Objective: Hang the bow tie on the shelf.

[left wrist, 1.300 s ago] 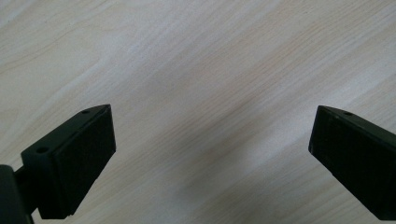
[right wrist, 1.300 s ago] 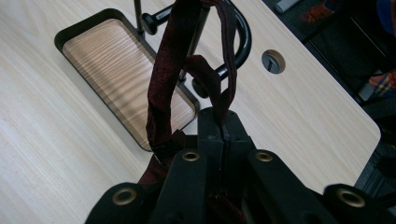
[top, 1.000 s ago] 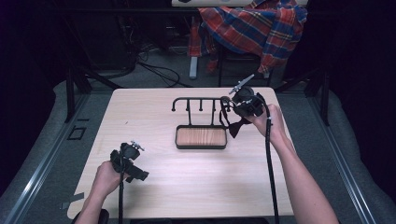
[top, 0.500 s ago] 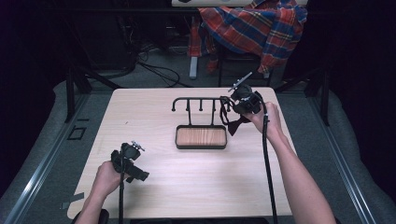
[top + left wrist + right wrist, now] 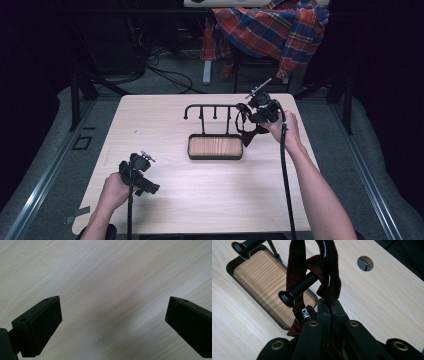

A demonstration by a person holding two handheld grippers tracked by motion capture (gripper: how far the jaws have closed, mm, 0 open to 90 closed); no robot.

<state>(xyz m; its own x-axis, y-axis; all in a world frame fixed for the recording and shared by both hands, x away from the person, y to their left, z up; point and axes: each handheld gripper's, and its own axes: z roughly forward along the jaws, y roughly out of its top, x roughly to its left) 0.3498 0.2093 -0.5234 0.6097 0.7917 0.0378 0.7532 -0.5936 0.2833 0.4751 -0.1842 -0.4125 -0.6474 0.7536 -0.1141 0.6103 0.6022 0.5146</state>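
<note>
- my right tongs (image 5: 331,305) are pinched on a dark red strap (image 5: 329,277), looped over the end peg (image 5: 297,290) of the black rack (image 5: 212,107).
- my left tongs (image 5: 112,322) are spread, empty, above bare surface (image 5: 107,275).
- advice: lower the strap gently until it seats behind the peg's knob, then release; avoid tugging the rack off its wooden tray (image 5: 215,146).

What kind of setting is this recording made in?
Probably a lab or workshop recording station, not a home: a bare wooden table inside a dark frame, loose cables on the grey floor behind it, and a plaid shirt draped over a chair.
</note>
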